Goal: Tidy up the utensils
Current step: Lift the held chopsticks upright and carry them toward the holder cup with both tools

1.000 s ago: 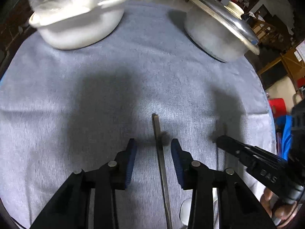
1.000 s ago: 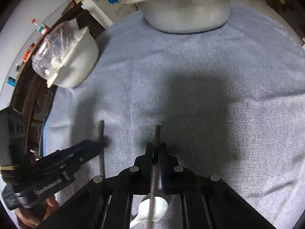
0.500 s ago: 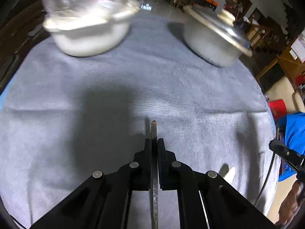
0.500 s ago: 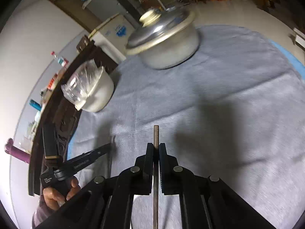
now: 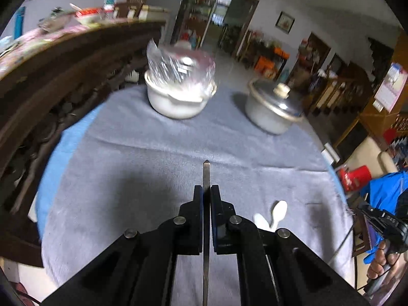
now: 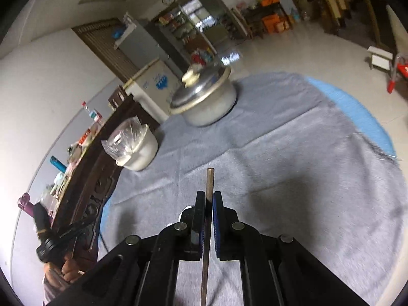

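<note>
My left gripper is shut on a flat metal utensil handle and holds it well above the grey tablecloth. My right gripper is shut on a dark round chopstick-like stick, also lifted above the cloth. The far ends of both utensils are hidden under the grippers. A white spoon lies on the cloth just right of the left gripper; a bit of it shows behind the right gripper's left finger.
A white pot covered with plastic wrap and a metal pot with a lid stand at the table's far side. A dark carved wooden sideboard runs along the left. The table edge curves at right.
My left gripper shut on the flat utensil. Both grippers then lifted their utensils off the cloth and rose, so the pots now look farther away.
</note>
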Demonstrator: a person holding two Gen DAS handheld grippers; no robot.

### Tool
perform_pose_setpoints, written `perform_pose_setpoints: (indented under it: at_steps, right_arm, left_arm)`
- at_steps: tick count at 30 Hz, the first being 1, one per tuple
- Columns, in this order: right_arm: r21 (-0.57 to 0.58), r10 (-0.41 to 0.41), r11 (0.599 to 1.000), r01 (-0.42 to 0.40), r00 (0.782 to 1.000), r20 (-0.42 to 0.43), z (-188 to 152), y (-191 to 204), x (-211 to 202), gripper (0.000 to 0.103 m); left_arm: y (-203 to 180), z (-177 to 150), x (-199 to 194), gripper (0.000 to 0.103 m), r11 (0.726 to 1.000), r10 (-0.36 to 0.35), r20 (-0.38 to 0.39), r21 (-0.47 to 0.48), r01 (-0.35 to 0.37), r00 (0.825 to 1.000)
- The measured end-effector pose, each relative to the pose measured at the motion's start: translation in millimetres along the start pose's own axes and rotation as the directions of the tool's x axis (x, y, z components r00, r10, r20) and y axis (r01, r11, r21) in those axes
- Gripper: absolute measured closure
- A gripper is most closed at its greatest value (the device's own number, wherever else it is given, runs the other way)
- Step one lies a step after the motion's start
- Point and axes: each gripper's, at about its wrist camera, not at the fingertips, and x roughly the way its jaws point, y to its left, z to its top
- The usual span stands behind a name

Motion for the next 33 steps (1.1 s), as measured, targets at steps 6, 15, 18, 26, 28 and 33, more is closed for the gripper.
perform_pose_setpoints:
  at_steps: [6, 15, 18, 26, 28, 33]
  right_arm:
    - [-0.018, -0.034, 0.999, 0.037, 0.991, 0.129, -25.9, 6.9, -59.2, 0.097]
    - [-0.047, -0.087, 0.993, 0.107, 0.949, 0.303, -62.6, 32.4, -133.6, 0.097]
    - [-0.054, -0.091, 0.992, 0.116, 0.936, 0.34, -71.4, 39.8, -153.6, 0.097]
    - [-0.086, -0.107, 0.985, 0.151, 0.916, 0.386, -86.5, 53.1, -189.4, 0.097]
    - [-0.092, -0.112, 0.983, 0.159, 0.914, 0.391, -88.4, 54.3, -193.9, 0.097]
    - [-0.099, -0.111, 0.982, 0.162, 0.913, 0.394, -94.1, 55.8, -209.0, 0.097]
  left_arm:
    - [-5.4, -35.4, -59.7, 0.098, 1.0, -0.013, 0.111, -0.006, 0.014, 0.994]
    - [-22.0, -70.3, -113.8, 0.098, 0.999, -0.043, 0.21, -0.014, 0.047, 0.977]
    - [-29.6, -76.8, -129.4, 0.098, 0.997, -0.067, 0.228, -0.008, 0.07, 0.971]
    - [-50.7, -86.1, -142.8, 0.098, 0.998, -0.065, 0.242, 0.028, 0.06, 0.968]
    - [-57.7, -89.0, -142.3, 0.098, 0.998, -0.047, 0.24, 0.045, 0.038, 0.97]
    - [-70.6, -97.7, -142.5, 0.098, 0.998, -0.004, 0.234, 0.065, -0.012, 0.972]
